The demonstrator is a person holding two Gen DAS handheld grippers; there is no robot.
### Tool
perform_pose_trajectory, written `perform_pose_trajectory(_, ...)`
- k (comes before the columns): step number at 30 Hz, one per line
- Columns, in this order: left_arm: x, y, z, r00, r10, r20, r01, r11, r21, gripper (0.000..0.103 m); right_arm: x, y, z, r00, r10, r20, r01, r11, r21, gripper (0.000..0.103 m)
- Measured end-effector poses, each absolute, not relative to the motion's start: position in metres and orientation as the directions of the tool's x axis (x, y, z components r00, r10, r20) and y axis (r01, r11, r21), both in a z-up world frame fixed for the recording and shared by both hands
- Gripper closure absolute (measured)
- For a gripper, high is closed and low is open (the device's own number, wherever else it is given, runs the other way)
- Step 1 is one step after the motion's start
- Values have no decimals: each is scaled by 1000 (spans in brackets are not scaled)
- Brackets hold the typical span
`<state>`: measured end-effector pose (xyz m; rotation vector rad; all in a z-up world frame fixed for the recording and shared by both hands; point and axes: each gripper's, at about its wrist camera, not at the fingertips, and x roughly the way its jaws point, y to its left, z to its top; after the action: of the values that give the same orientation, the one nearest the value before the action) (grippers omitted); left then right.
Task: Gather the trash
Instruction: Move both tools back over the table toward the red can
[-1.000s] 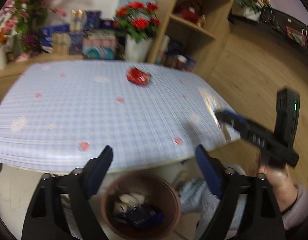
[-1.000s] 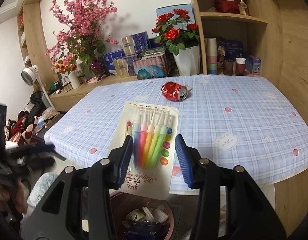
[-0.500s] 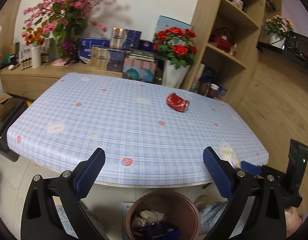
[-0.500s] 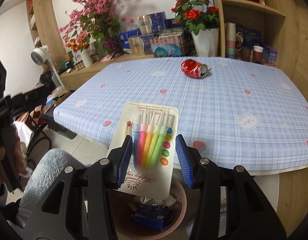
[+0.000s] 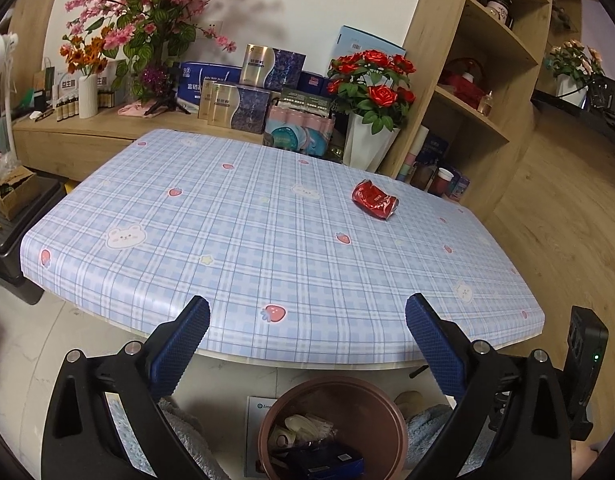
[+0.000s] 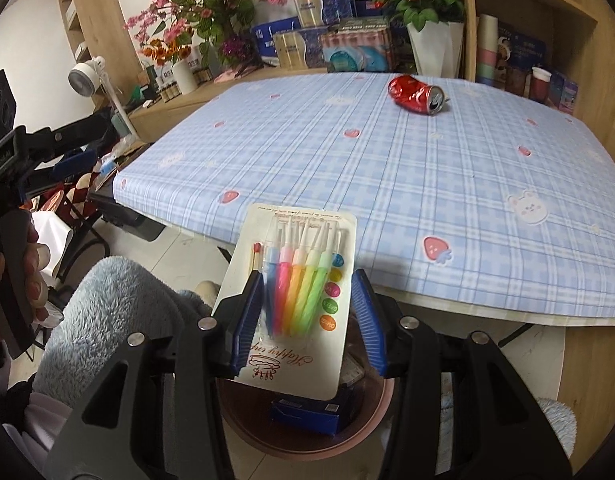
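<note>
Right tool [image 6: 307, 312] clamped on brush pack [image 6: 295, 300], above bin [image 6: 371, 420].

"GREEN", "ORANGE" dots on blister card [image 6: 291, 300]

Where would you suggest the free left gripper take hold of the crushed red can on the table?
Grip the crushed can across its dented middle, coming down from above with the open left gripper. It lies on its side, so the fingers should straddle its flattened width rather than its ends.
</note>
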<state>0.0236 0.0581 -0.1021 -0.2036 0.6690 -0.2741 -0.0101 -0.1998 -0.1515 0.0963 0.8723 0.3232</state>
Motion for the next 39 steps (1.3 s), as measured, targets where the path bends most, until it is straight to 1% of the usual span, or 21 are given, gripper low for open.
perform_pose_trajectory(3, 25, 56, -106, 744, -301, -597, 178, 950, -257, 7, -8, -200, -156, 584, 323, -745, -226, 946, 234, 54)
perform_pose_trajectory(6, 27, 54, -109, 738, -282, -613, 170, 957, -237, 7, -7, -203, -157, 589, 307, -748, -203, 952, 231, 37)
perform_pose_trajectory(8, 29, 55, -111, 736, -276, -618, 164, 959, -233, 7, -6, -204, -157, 594, 297, -747, -192, 955, 227, 34)
perform_pose_trajectory(10, 30, 55, -112, 733, -274, -623, 158, 959, -236, 7, -4, -207, -158, 599, 271, -754, -170, 963, 212, 24)
perform_pose_trajectory(11, 31, 55, -113, 731, -274, -625, 157, 959, -236, 7, -4, -209, -158, 603, 263, -753, -158, 965, 210, 23)
perform_pose_trajectory(13, 32, 55, -115, 729, -270, -629, 156, 960, -232, 7, -2, -213, -159, 607, 245, -756, -136, 969, 205, 14)
perform_pose_trajectory(14, 32, 55, -116, 726, -268, -633, 155, 961, -229, 7, -3, -215, -159, 610, 234, -757, -125, 972, 200, 12)
perform_pose_trajectory(19, 36, 53, -120, 716, -267, -645, 155, 962, -226, 7, 2, -224, -160, 623, 187, -759, -79, 981, 177, 8)
perform_pose_trajectory(31, 58, 46, -132, 686, -275, -674, 153, 960, -236, 7, 21, -261, -162, 642, 128, -756, 4, 985, 170, 8)
perform_pose_trajectory(35, 75, 32, -134, 672, -283, -685, 182, 959, -218, 7, 34, -280, -164, 647, 109, -755, 39, 984, 176, 8)
perform_pose_trajectory(39, 106, 8, -134, 656, -305, -691, 246, 951, -187, 7, 55, -303, -167, 649, 84, -756, 76, 982, 174, 8)
